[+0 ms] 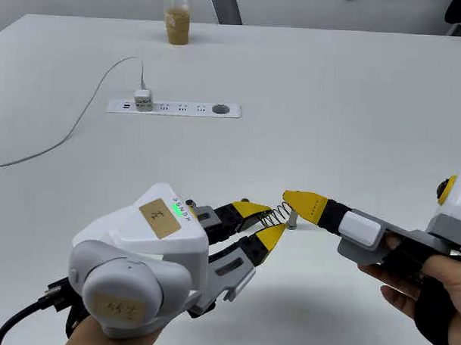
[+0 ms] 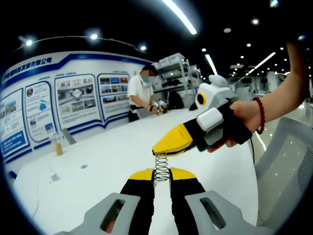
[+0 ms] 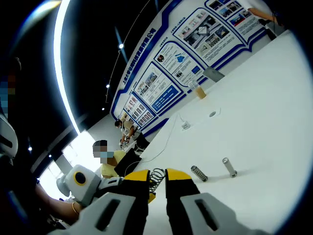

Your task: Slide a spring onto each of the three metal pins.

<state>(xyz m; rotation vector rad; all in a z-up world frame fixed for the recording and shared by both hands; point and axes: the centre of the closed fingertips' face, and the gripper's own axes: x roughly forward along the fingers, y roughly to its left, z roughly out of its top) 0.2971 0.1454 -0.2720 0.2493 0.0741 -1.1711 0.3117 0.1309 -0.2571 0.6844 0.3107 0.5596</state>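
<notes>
Now the spring (image 2: 161, 165) sits clamped between the yellow tips of your left gripper (image 2: 161, 174). Its jaws are drawn almost together on the lower coils, and the rest of the coil sticks out past them, in the air above the table (image 1: 354, 109).

Your right gripper (image 2: 168, 145) meets the spring's free end, with its yellow tips against the top coil in the left gripper view. In the right gripper view, those jaws stand a narrow gap apart with the coil between them. You cannot tell whether they pinch it or only rest on it.

Just beyond your tips, a pin (image 3: 228, 167) stands upright on the table. A second spring (image 3: 198, 173) lies on its side near it, apart from both grippers. In the head view, the pin shows just under the held spring, close to your right gripper's tip.

Farther out lies a power strip (image 1: 174, 108) with a white plug and a cable (image 1: 81, 118) trailing off to your left. A cup (image 1: 176, 19) with something tan in it stands at the far edge.
</notes>
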